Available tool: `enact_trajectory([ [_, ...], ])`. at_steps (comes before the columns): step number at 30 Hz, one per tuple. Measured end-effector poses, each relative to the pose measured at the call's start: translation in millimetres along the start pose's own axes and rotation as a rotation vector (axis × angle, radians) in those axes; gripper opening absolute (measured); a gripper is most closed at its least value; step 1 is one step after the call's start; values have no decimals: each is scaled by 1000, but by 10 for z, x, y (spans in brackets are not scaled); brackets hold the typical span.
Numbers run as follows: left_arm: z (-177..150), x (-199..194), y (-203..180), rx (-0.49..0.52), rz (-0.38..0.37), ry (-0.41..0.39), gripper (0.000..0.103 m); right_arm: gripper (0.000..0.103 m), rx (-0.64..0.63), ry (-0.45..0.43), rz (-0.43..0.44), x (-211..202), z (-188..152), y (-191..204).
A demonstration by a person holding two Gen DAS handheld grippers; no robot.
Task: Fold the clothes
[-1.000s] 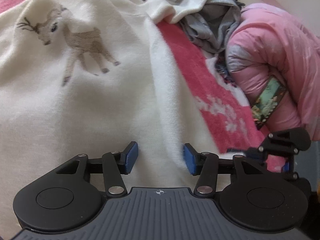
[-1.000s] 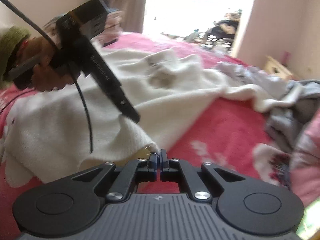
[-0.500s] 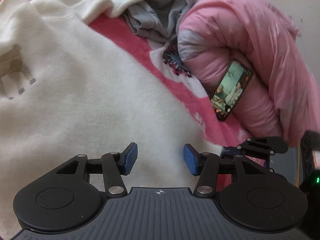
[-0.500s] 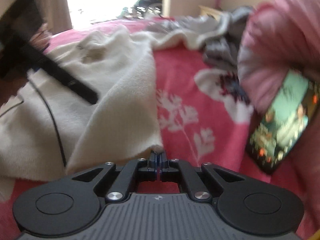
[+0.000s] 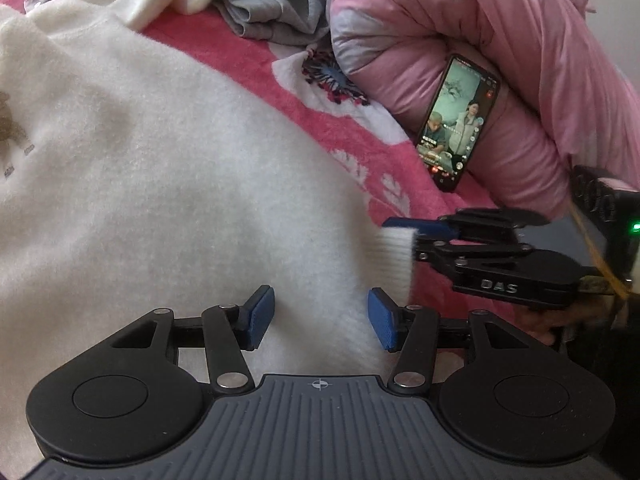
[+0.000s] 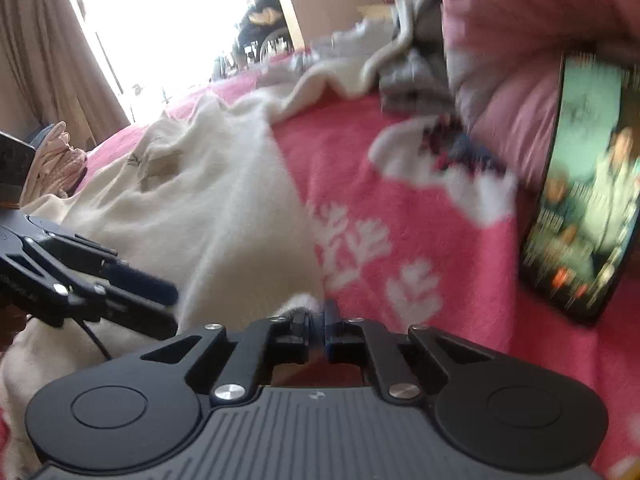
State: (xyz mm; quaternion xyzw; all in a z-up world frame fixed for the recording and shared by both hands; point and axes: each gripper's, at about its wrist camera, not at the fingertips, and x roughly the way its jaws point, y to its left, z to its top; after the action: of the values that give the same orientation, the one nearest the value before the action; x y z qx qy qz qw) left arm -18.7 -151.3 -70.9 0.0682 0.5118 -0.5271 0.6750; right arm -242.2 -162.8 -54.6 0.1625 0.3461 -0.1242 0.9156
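A cream fleece sweater [image 5: 168, 168] with a deer print lies spread on a pink flowered blanket [image 5: 352, 128]. My left gripper [image 5: 320, 320] is open, its blue pads just above the sweater near its ribbed hem. My right gripper [image 6: 316, 320] is shut on the sweater's hem corner [image 5: 394, 248]; it shows in the left wrist view [image 5: 408, 236] to the right of the left gripper. The sweater [image 6: 208, 200] and the left gripper [image 6: 164, 304] also show in the right wrist view.
A rolled pink quilt [image 5: 500, 60] lies at the right with a lit phone [image 5: 458, 120] leaning on it. Grey and cream clothes [image 5: 276, 4] are heaped at the far side. A curtain [image 6: 48, 60] and a bright window stand beyond the bed.
Both grippers have swung to the right along the sweater's hem. The right gripper, still shut on the hem corner, has pulled it toward the phone and quilt. The deer print has slid out at the left.
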Motion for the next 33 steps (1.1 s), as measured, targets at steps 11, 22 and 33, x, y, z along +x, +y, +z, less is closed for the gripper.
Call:
enact_trajectory([
  [11,-47,37,-181,127,78,66,51,0,-57,2,-110,-218,-58,-3],
  [22,257,231,-291,157,36,46,50,3,-157,91,-116,-181,-163,-16],
  [33,123,134,-278,148,59,62,50,16,-274,220,42,-530,412,-452],
])
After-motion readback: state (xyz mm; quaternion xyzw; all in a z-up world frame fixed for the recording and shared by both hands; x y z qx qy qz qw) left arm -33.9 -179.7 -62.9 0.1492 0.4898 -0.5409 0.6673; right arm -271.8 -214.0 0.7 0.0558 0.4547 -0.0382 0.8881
